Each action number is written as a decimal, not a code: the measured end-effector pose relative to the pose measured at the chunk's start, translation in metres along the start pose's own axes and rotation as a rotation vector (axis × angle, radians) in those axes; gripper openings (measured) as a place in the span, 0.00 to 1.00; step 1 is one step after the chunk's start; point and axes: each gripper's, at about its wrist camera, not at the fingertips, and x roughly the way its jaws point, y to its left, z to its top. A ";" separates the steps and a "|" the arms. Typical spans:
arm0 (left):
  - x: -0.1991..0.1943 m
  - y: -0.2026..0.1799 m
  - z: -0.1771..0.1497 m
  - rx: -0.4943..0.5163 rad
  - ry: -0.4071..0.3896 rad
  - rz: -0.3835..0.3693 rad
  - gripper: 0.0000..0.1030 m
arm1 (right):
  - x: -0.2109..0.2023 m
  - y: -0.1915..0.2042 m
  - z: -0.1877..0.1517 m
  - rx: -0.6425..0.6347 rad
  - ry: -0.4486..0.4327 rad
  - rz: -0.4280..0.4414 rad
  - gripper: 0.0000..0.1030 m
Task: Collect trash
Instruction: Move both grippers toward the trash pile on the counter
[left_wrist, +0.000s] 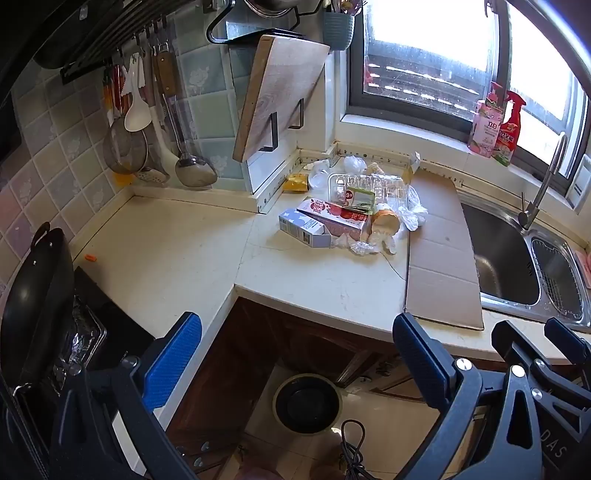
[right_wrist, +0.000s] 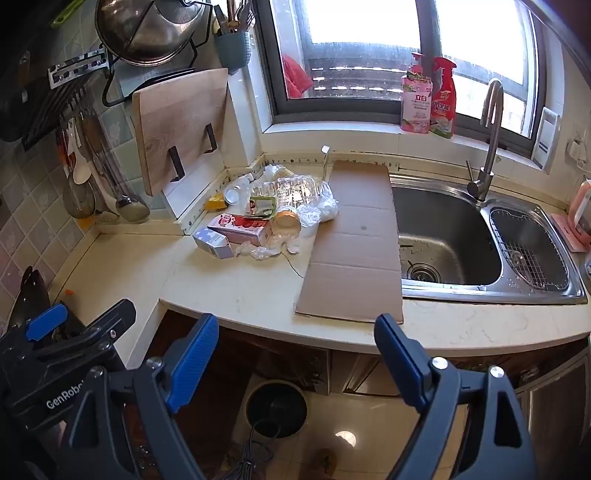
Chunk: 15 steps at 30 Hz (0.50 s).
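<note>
Right now your bench carries a flat cardboard sheet beside the sink; the trash pile sits just left of it, the bin on the floor below. Your left claw and right claw both gape wide, empty.

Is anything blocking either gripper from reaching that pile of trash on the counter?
Nothing visible. Bare cream countertop lies between both open grippers and the pile of cartons and clear plastic wrappers; the flat brown cardboard sheet lies beside it.
</note>
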 end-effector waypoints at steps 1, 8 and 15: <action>0.000 0.000 0.000 -0.001 0.000 0.000 0.99 | 0.000 0.000 0.000 -0.001 -0.002 -0.001 0.84; 0.000 0.000 0.000 -0.005 -0.004 -0.007 0.99 | -0.001 -0.003 0.001 0.003 -0.003 0.004 0.84; -0.003 -0.005 0.007 -0.004 -0.001 -0.018 0.99 | -0.001 -0.007 0.003 -0.004 -0.011 0.000 0.84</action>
